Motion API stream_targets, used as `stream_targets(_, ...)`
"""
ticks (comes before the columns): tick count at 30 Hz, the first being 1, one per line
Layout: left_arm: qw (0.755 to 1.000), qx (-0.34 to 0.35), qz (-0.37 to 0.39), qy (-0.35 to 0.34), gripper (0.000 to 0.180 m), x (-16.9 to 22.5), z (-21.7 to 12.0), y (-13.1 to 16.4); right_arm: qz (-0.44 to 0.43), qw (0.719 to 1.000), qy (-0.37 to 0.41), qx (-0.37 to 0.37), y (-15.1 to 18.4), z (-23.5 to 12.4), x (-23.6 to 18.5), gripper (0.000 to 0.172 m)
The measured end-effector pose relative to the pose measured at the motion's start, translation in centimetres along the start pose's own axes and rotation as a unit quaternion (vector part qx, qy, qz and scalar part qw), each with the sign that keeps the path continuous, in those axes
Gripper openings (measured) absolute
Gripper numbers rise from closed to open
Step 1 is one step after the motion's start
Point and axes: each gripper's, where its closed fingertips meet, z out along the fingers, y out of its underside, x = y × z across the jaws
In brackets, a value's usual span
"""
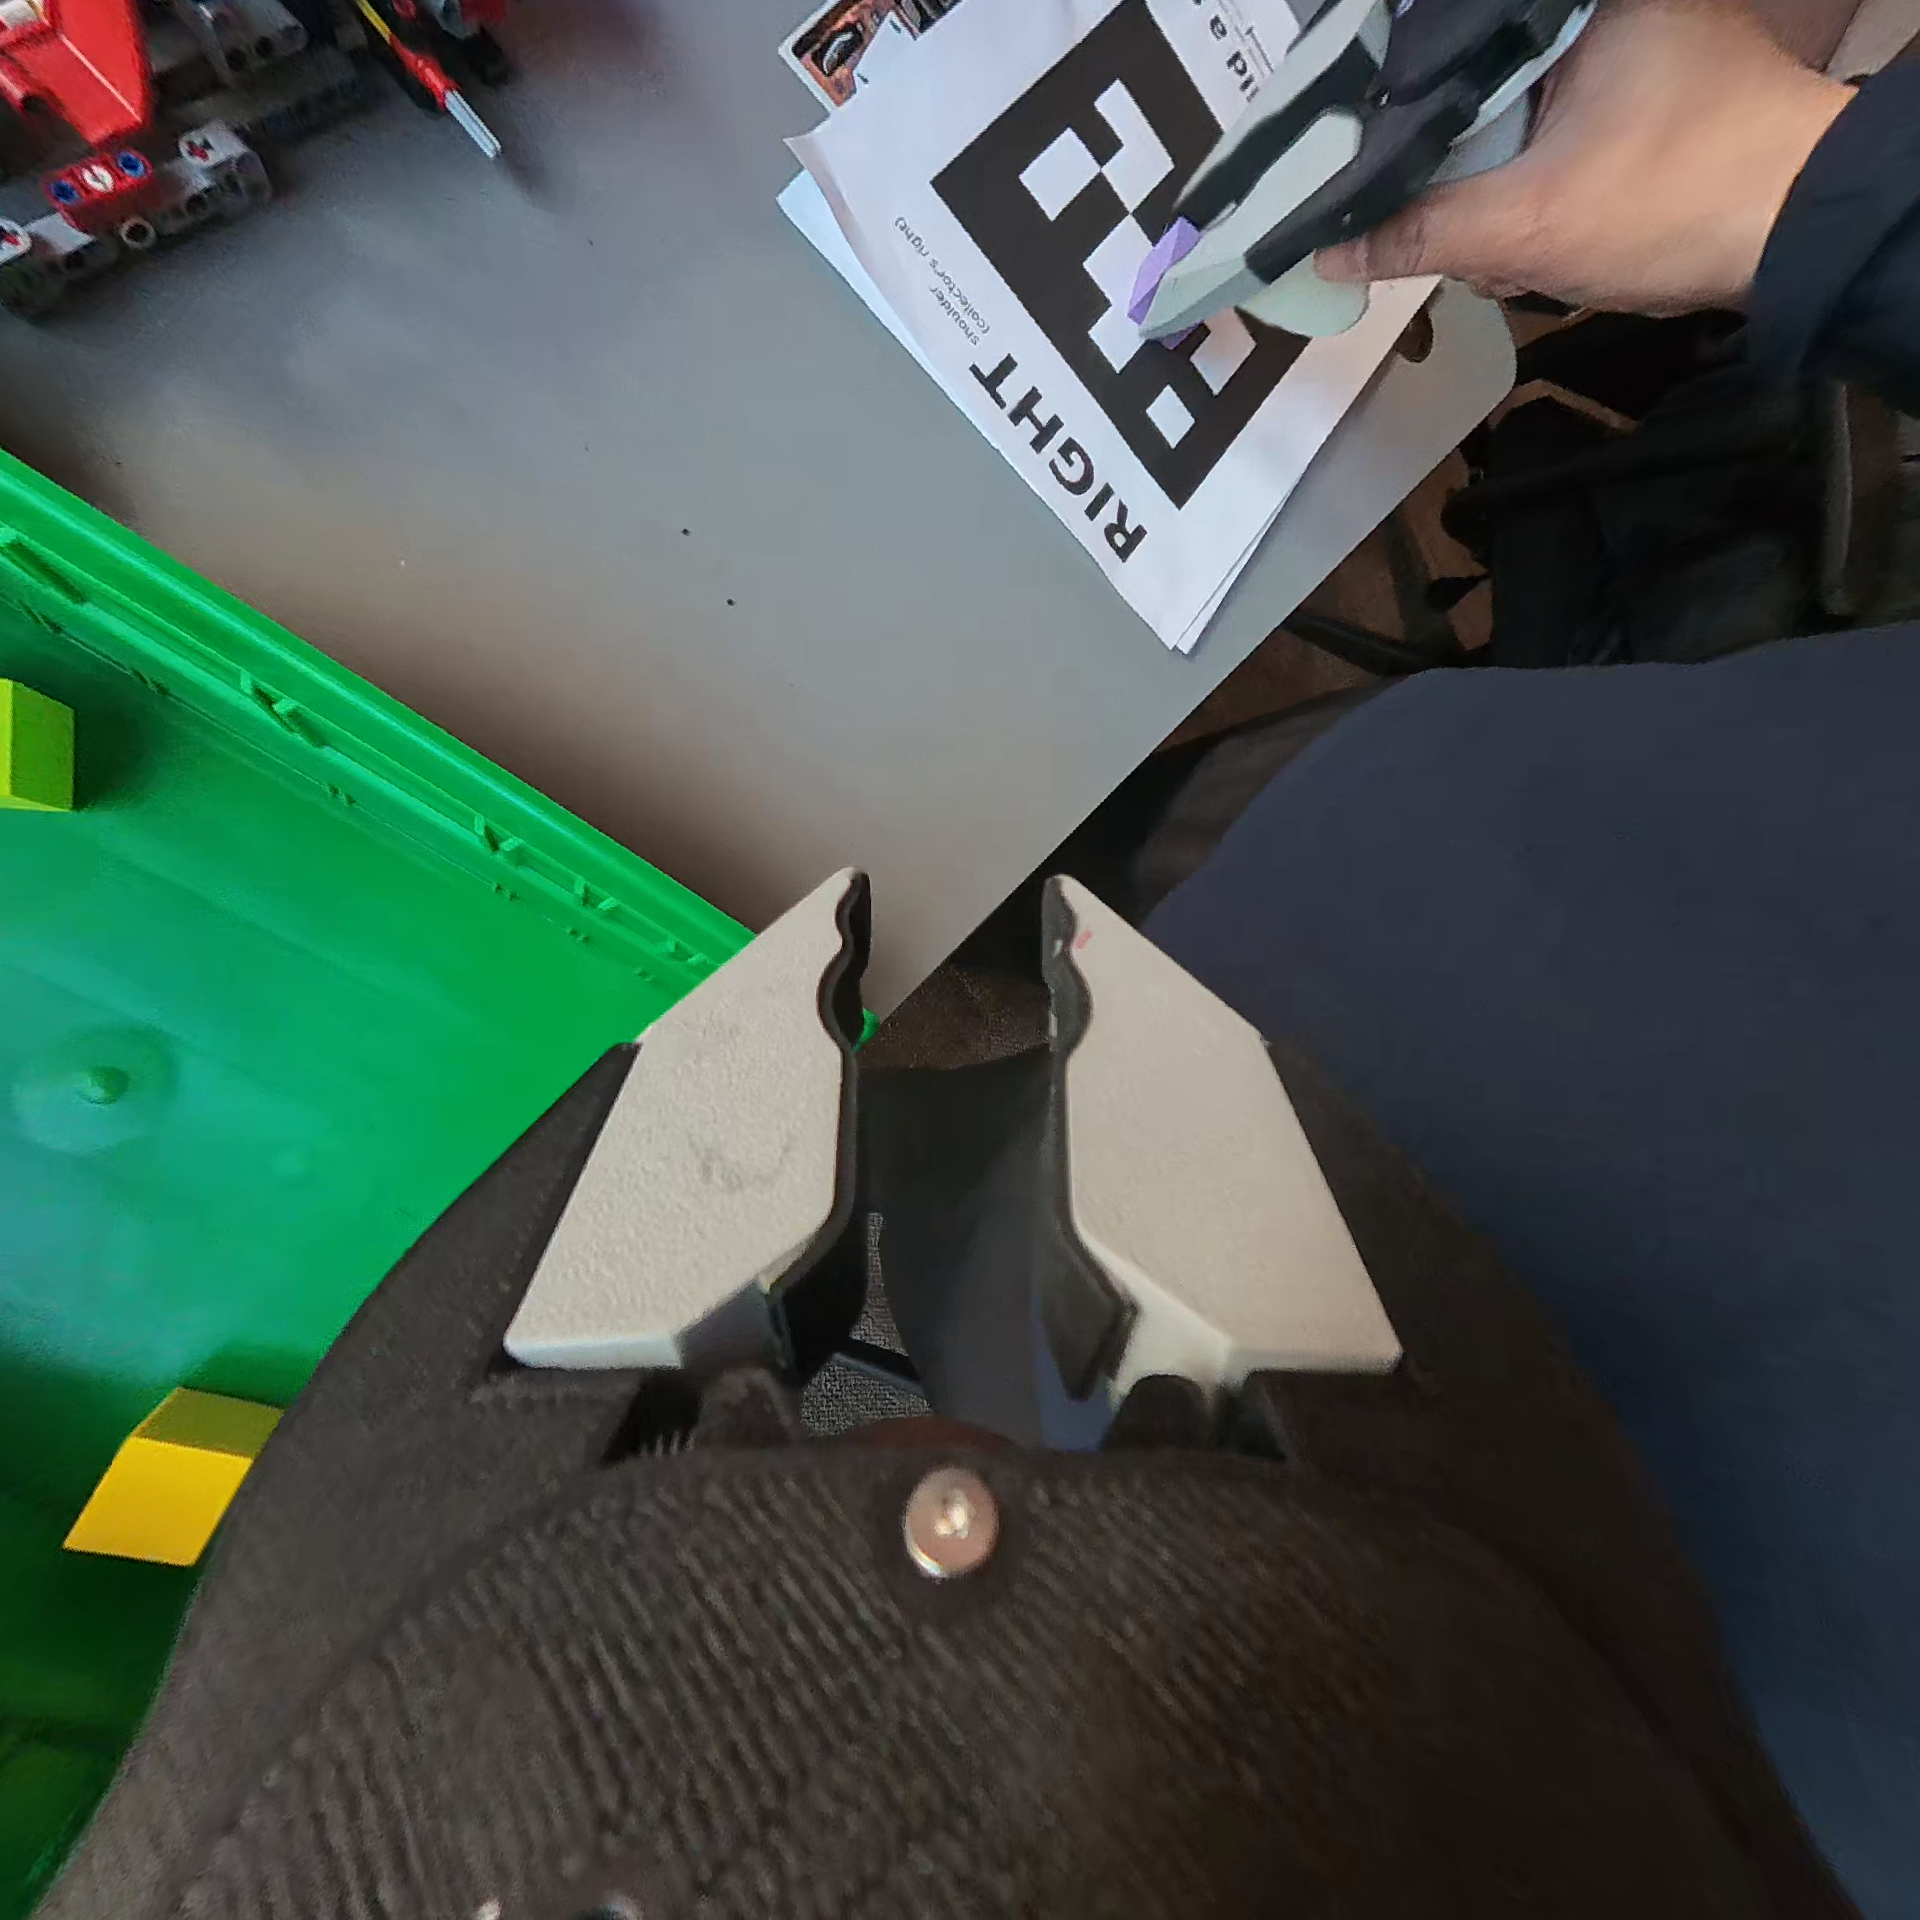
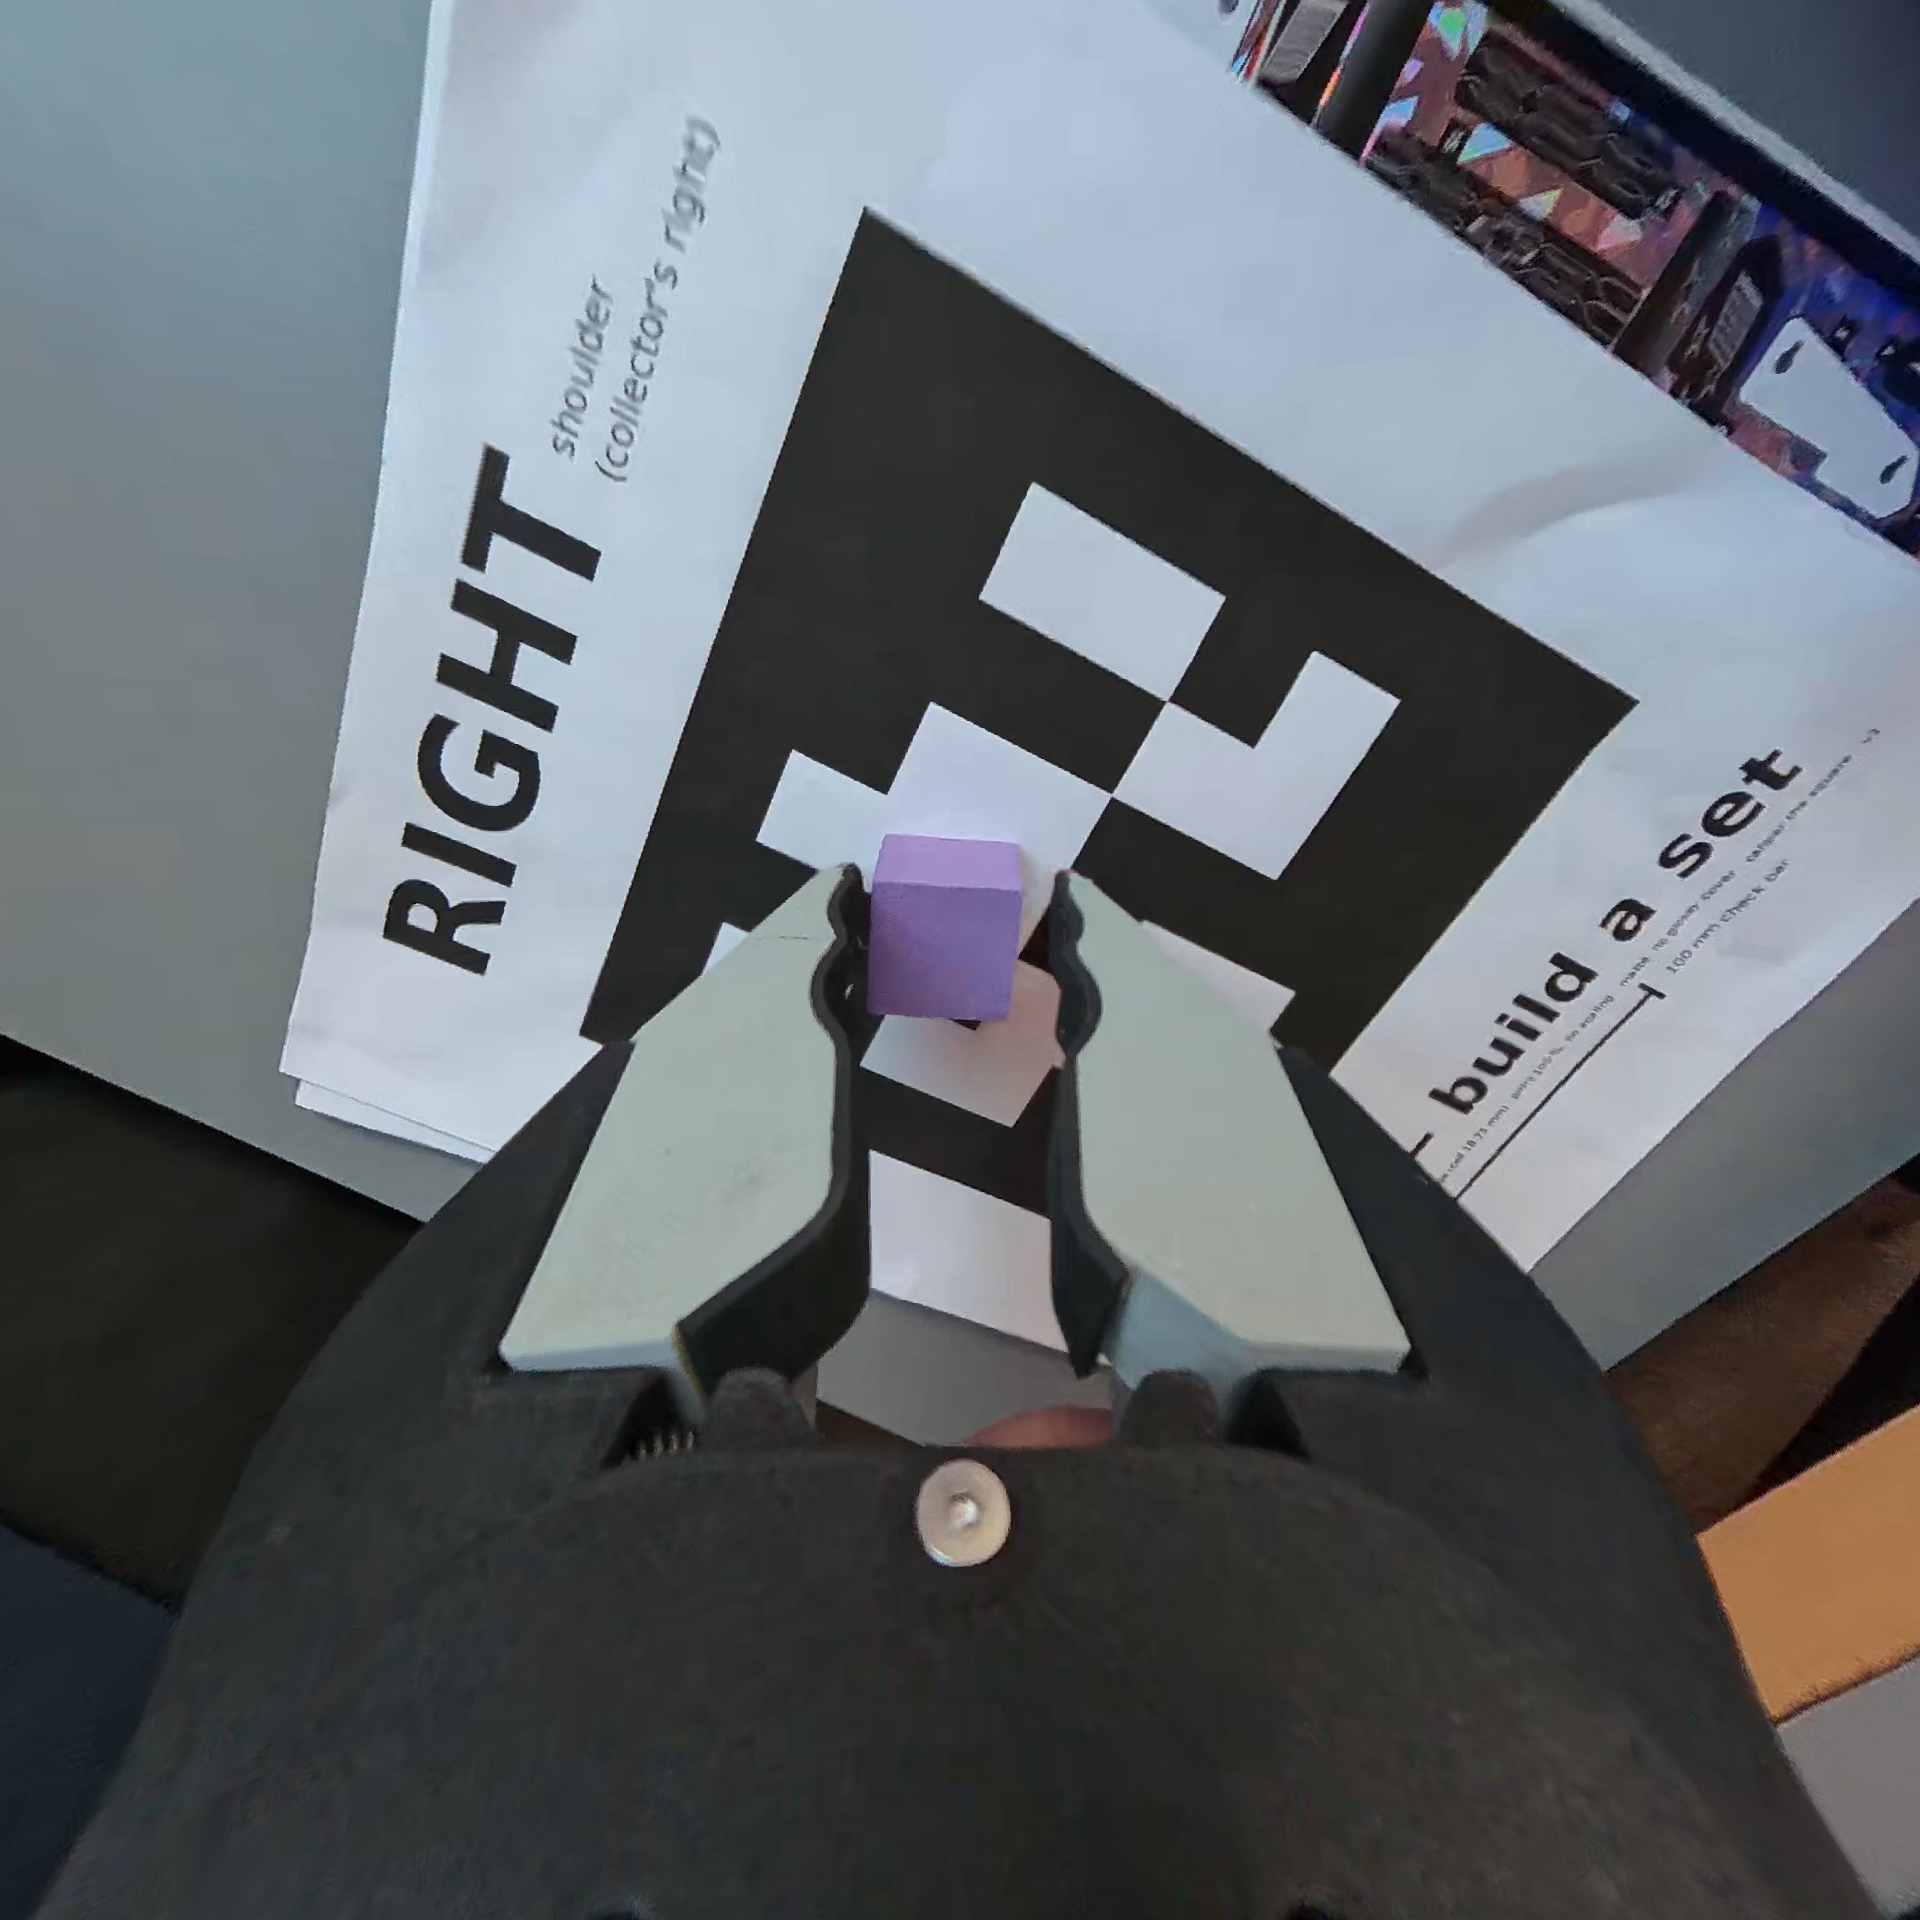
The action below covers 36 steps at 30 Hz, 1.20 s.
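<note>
Right gripper [image 2: 951, 894]: fingers [image 2: 707, 1122] apart, with the purple cube [image 2: 940, 935] standing between the tips. The cube's left face lies against or very near the left pad. A sliver of white shows between its right face and the right pad, so I log this as no clamp. The cube sits at the very tips, not deep in the throat, just above or on the printed sheet [image 2: 1039, 260]; I cannot tell which. The left wrist view shows the same cube [image 1: 1158, 275] poking out past the tips, with a hand [image 1: 1621, 187] around that gripper's body.

Left gripper [image 1: 956, 904]: fingers apart, nothing between them. Its tips hang over the near edge of the worktop [image 1: 520, 416], and the corner of the green crate [image 1: 312, 987] is just beside the left finger. A yellow block [image 1: 166, 1475] and a light green block [image 1: 36, 743] lie inside the crate. A toy brick model [image 1: 104, 156] sits far ahead to the left.

Handling, my judgement: the cube looks like painted wood or dense foam, so small, light and rigid. The matte faces should give fair friction and no crushing risk. The best hold is on two opposite flat faces, pads square and centred. A hold on the edges would probably let it twist out.
</note>
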Motion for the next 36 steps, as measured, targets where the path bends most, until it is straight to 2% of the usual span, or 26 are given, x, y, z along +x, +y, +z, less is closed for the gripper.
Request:
stream_targets(4,1.0,0.008,-0.016,-0.007,0.035,-0.3,-0.3,0.6,0.048,0.996,-0.033,0.072,-1.5,-2.5,0.9,0.048)
stream_targets(8,0.999,0.025,-0.028,-0.034,0.037,-2.0,-1.3,0.8,0.122,0.978,-0.057,0.159,-2.4,-6.6,3.0,0.045)
stream_targets(11,0.995,0.036,-0.042,-0.082,0.037,-5.2,-2.3,0.6,0.161,0.966,-0.062,0.19,-1.9,-8.6,4.0,0.041)
stream_targets(15,0.988,0.02,-0.054,-0.147,0.042,-11.4,-2.4,0.2,0.18,0.96,-0.079,0.197,-1.3,-9.4,2.8,0.04)
stream_targets(20,0.978,-0.03,-0.038,-0.203,0.047,-18.1,-0.6,-0.4,0.167,0.964,-0.094,0.187,-0.9,-9.5,-0.1,0.038)
stream_targets(26,0.975,-0.083,-0.016,-0.207,0.065,-21.1,2.4,-0.4,0.156,0.967,-0.096,0.175,0.6,-10.5,-2.3,0.036)
stream_targets(28,0.974,-0.097,0.006,-0.206,0.06,-21.4,3.2,-0.4,0.162,0.966,-0.098,0.179,1.1,-11.1,-2.7,0.035)
stream_targets(33,0.972,-0.118,0.03,-0.2,0.024,-21.9,4.7,-0.1,0.168,0.962,-0.089,0.196,1.5,-12.6,-2.9,0.027)
stream_targets(36,0.972,-0.118,0.028,-0.202,0.024,-22.1,4.7,-0.3,0.171,0.958,-0.1,0.207,0.8,-13.4,-3.4,0.027)
